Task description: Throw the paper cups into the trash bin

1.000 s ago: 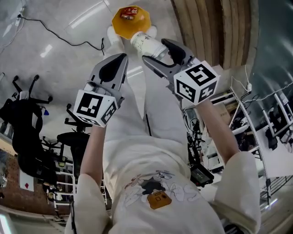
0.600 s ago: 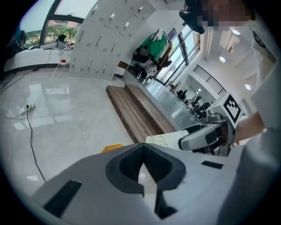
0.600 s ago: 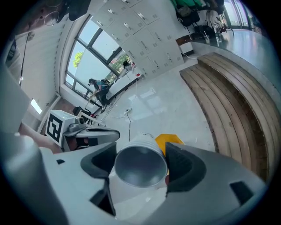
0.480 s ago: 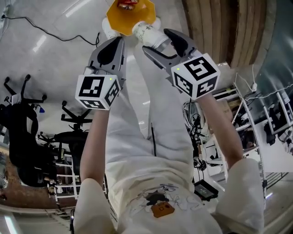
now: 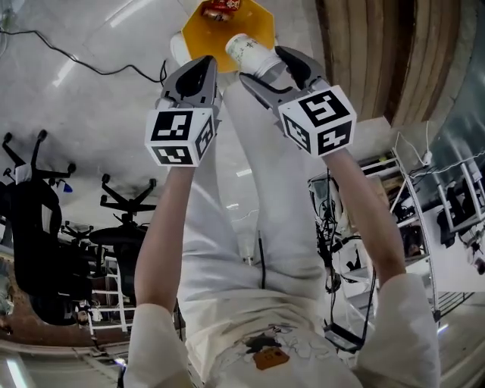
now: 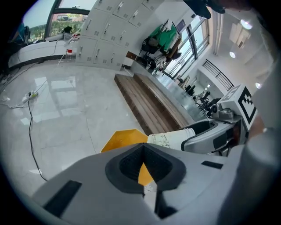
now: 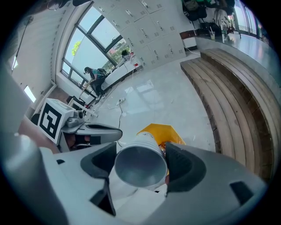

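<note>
A yellow hexagonal trash bin [image 5: 258, 19] stands on the floor ahead of the person's feet, with something red [image 5: 222, 7] inside. My right gripper [image 5: 261, 67] is shut on a white printed paper cup [image 5: 246, 51], held on its side with its base end over the bin's near rim. The right gripper view looks into the cup's open mouth [image 7: 140, 167], with the bin [image 7: 160, 132] just beyond it. My left gripper [image 5: 198, 68] hangs close beside it on the left, shut and empty. From the left gripper view, the cup [image 6: 171, 138] lies to the right of the bin [image 6: 123, 138].
Long wooden bench steps [image 5: 379, 53] run along the right of the bin. A black cable [image 5: 83, 57] trails over the glossy floor at left. Office chairs [image 5: 121, 220] stand at left and wire racks [image 5: 455, 204] at right. The person's white trousers [image 5: 250, 189] fill the middle.
Both grippers have moved forward toward the bin, and the cup's end now reaches over the bin's rim. The right grip on the cup is unchanged.
</note>
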Demonstrator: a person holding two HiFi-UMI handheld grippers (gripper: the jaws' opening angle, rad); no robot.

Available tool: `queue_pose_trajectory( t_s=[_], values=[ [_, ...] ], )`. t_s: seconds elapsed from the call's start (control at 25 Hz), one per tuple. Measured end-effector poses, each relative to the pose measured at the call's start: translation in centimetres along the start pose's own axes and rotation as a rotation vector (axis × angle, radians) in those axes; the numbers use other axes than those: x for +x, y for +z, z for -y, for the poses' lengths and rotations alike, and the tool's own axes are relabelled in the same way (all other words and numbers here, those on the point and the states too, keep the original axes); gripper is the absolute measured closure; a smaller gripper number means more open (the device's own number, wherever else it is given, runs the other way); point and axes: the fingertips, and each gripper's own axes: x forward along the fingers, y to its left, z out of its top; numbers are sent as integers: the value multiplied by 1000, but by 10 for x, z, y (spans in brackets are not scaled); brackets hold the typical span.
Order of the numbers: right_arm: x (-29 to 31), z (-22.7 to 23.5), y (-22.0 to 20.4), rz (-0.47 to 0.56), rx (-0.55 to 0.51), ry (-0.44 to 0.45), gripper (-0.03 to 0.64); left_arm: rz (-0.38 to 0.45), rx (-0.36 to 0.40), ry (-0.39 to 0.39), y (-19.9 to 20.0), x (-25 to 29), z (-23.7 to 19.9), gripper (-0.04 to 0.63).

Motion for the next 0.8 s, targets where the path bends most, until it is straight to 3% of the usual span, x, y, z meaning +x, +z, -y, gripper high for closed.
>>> queue_pose_trajectory(
  t_s=[0.32,0.56,0.8],
  values=[
    [68,30,-28,-39,-6,-32,261,-82,45,34,-40,52,-47,589],
    [99,55,-44,-60,21,-58,262,-137,11,54,-61,85,-61,589],
    [123,66,-57,-79,15,-73,261,-191,26,52,-77,105,-67,589]
  ],
)
